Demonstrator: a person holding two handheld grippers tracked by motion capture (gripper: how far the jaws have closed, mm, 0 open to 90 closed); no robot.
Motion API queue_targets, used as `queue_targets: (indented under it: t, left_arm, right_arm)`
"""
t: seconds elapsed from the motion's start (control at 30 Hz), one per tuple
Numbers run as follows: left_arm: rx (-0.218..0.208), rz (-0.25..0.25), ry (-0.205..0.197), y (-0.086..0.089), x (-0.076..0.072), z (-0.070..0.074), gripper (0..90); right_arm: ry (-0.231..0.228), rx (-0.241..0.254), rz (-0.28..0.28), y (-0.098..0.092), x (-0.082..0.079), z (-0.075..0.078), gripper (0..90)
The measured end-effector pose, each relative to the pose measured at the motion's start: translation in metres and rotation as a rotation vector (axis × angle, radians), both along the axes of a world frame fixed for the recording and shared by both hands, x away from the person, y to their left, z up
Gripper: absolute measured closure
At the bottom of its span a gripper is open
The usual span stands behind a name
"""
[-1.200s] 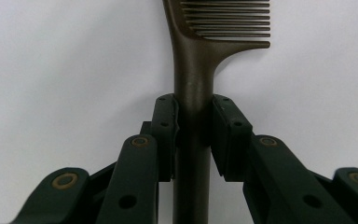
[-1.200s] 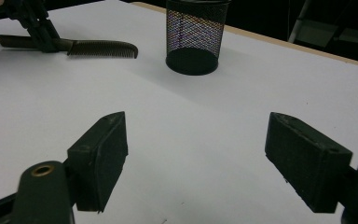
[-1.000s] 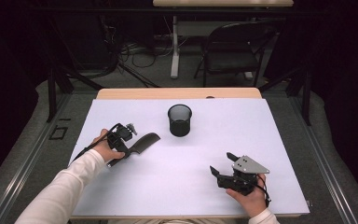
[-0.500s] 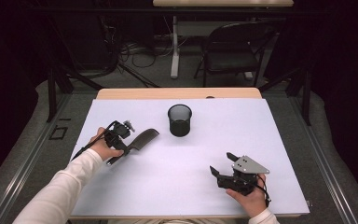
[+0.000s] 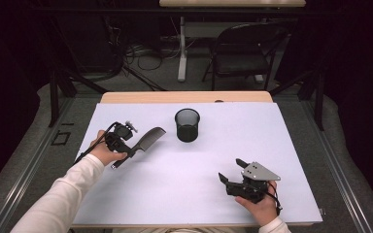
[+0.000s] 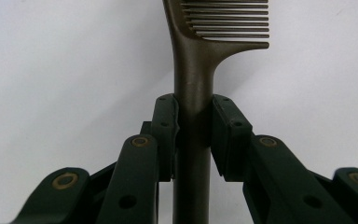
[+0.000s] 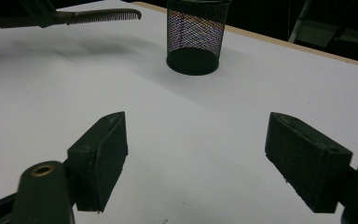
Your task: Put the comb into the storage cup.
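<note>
Left tongs (image 5: 137, 147) clenched on the comb (image 5: 148, 137) by its handle — teeth end free, aimed toward 2 o'clock at the mesh cup (image 5: 187, 125), likely for dropping in. Right tongs (image 5: 231, 172) released, parked at the counter's (image 5: 141, 194) 5 o'clock — clear of the path.

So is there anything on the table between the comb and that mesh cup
Nothing visible. The left gripper holds the comb by its handle, teeth end pointing toward the mesh cup, with bare white table between them.
</note>
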State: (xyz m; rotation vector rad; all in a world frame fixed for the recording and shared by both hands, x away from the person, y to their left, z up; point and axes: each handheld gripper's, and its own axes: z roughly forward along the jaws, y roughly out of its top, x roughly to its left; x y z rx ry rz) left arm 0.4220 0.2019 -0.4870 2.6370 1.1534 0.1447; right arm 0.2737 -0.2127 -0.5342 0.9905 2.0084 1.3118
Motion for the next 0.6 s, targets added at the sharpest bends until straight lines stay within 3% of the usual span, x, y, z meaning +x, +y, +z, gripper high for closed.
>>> queue_targets:
  t: [0.6]
  left_arm:
    - [-0.109, 0.023, -0.083, 0.004, -0.008, 0.022, 72.4]
  right_arm:
    - [0.002, 0.001, 0.001, 0.000, 0.001, -0.001, 20.9]
